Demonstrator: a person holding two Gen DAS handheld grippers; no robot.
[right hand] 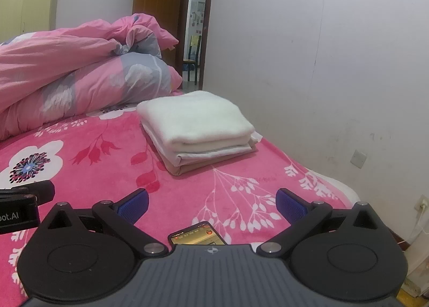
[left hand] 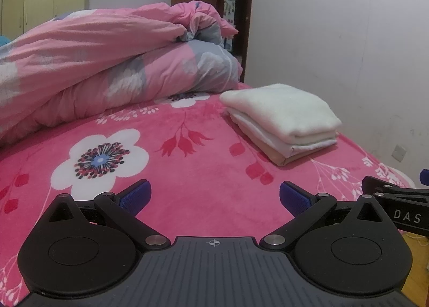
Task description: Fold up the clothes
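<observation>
A stack of folded clothes (left hand: 284, 119) (right hand: 195, 127) lies on the pink flowered bed cover (left hand: 198, 162) (right hand: 107, 162) near its right edge: a white fluffy piece on top, a white one under it, a beige one at the bottom. My left gripper (left hand: 214, 197) hovers open over the bed, well short of the stack, nothing between its blue pads (left hand: 135, 197). My right gripper (right hand: 211, 203) is open too, empty, in front of the stack. Each gripper's body shows at the edge of the other's view.
A crumpled pink and grey duvet (left hand: 102, 66) (right hand: 80, 71) is heaped at the back left of the bed. A phone (right hand: 198, 234) with a lit screen lies on the cover just below my right gripper. A white wall (right hand: 335, 79) runs along the bed's right side; an open doorway (right hand: 195, 25) is behind.
</observation>
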